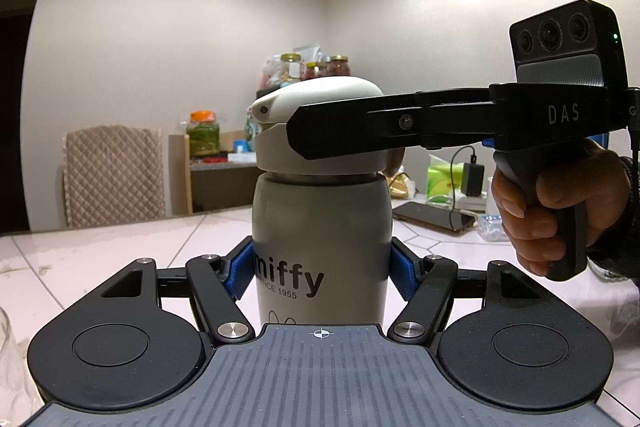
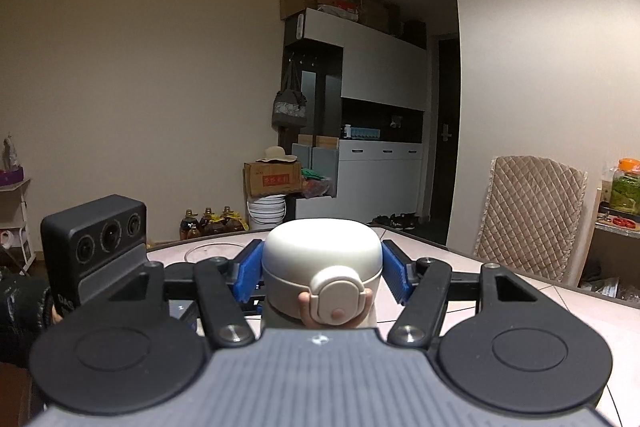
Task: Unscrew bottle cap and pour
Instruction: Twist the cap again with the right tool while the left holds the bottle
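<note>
Right gripper (image 2: 322, 269): blue ribbed jaws closed on both sides of the rounded cream plastic flip-top cap (image 2: 322, 251), pads touching it. Cap's oval latch button (image 2: 338, 301) faces the camera. Grey bottle body (image 2: 276, 315) barely visible below the cap. Left gripper (image 2: 94, 245), black with three lenses, sits low left. Pale tiled tabletop (image 2: 520, 283) behind; quilted beige chair back (image 2: 532, 215) at right.

A home dining room: pickle jars (image 1: 203, 133), padded chair (image 2: 532, 215), hallway cabinets (image 2: 380, 67)

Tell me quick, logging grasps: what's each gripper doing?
Left gripper: closed on the bottle body.
Right gripper: closed on the cap.
</note>
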Tool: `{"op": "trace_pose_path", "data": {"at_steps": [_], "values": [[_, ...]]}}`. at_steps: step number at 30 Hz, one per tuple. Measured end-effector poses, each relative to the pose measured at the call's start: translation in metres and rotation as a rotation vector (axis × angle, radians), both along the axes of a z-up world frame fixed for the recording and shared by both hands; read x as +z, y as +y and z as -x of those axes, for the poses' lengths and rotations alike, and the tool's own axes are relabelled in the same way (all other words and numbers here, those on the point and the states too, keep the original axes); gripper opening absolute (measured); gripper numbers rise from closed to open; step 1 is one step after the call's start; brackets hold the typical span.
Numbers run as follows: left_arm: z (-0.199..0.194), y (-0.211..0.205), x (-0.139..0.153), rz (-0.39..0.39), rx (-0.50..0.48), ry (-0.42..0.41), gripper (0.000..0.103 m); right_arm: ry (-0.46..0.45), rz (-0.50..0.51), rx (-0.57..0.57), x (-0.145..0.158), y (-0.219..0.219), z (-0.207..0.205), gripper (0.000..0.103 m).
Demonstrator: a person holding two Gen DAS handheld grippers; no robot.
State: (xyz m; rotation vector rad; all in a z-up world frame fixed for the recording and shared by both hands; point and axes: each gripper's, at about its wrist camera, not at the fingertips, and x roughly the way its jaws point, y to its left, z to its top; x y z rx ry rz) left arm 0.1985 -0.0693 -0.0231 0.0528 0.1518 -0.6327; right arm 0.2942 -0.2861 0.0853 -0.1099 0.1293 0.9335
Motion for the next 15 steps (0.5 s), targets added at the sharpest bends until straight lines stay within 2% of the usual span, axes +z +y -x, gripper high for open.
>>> {"op": "trace_pose_path", "data": {"at_steps": [3,5,15], "values": [[-0.014,0.005,0.000,-0.002,-0.002,-0.001,0.072,0.001,-0.008,-0.041,0.002,0.002,0.005,0.079],[-0.017,0.006,0.000,-0.002,-0.001,-0.001,0.072,0.000,-0.016,-0.092,0.004,0.005,0.012,0.082],[-0.034,0.008,0.002,-0.001,0.002,0.000,0.072,-0.034,-0.034,-0.415,0.002,0.035,0.044,0.083]]}}
